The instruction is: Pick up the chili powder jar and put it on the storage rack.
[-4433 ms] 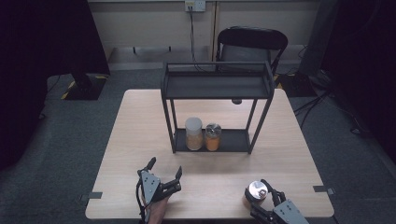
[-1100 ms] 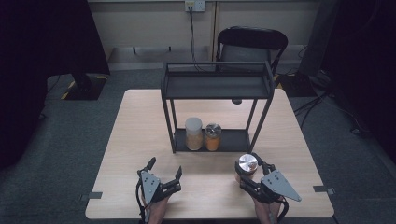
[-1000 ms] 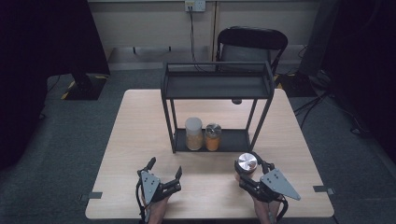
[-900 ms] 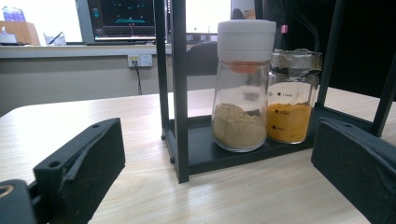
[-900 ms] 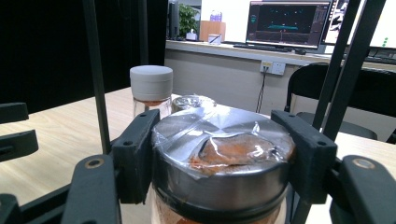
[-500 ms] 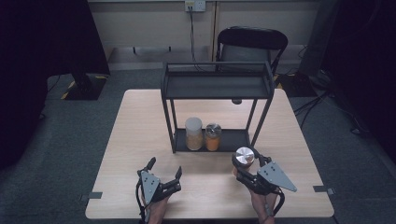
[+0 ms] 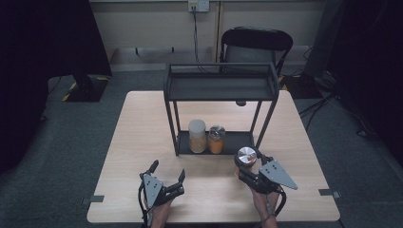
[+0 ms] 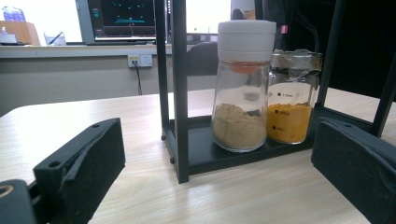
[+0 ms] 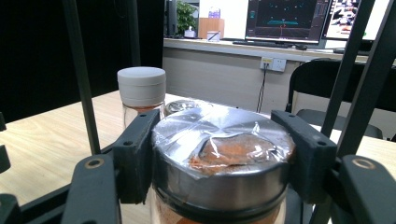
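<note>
Pale wood makes up the tabletop (image 7: 142, 123), which the high view takes in whole, with a black chair (image 7: 256, 42) behind it. On it stands a black metal rack (image 7: 221, 88), and two jars sit side by side on the rack's bottom shelf.

The left claw view looks at these from table level: the white-capped jar (image 8: 243, 88) holds tan powder, and the foil-topped jar (image 8: 292, 98), touching or just beside it, holds yellow-orange powder. From above only their lids and a hint of colour can be made out. The same view looks across the room to a wall socket and lit screens.

Nearer the person, the left claw (image 7: 166, 173) rests low over the tabletop, its jaws spread wide with nothing between them.

The right claw (image 7: 247, 161) pinches a steel-lidded jar (image 7: 247, 156) just in front of the rack's right front leg. From above that jar is a bright round disc. The right claw view shows the jaws pressed on either side of the lid (image 9: 224, 154), wrinkled clear film across its top, and reddish-orange powder under it.
</note>
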A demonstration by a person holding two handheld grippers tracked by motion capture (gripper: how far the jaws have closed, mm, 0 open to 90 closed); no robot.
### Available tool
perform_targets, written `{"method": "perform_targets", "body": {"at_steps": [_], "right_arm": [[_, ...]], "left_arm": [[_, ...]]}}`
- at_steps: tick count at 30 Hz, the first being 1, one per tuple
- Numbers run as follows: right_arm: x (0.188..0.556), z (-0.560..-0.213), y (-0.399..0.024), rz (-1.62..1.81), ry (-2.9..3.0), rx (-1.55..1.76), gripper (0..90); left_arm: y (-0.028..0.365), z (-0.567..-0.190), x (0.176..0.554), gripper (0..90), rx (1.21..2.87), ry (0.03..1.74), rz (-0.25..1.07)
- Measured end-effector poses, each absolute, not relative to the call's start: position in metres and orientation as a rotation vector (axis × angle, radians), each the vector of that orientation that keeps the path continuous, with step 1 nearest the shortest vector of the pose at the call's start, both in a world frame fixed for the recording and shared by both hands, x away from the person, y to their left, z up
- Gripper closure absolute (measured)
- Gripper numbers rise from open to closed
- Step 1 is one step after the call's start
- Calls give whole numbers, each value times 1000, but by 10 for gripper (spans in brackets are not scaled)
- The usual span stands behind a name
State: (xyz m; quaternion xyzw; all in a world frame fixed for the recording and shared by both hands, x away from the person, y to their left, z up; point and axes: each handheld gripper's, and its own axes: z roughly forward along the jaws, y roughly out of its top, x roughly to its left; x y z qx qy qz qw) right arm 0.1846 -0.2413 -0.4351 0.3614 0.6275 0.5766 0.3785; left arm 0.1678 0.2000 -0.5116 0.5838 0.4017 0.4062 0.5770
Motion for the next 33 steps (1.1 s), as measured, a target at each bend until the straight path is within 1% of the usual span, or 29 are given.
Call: {"method": "perform_targets", "body": {"at_steps": [33], "right_arm": [[212,-435,-228,1439,1590,935,350]], "left_arm": [[201,-512,168,22,1363,937,946]]}}
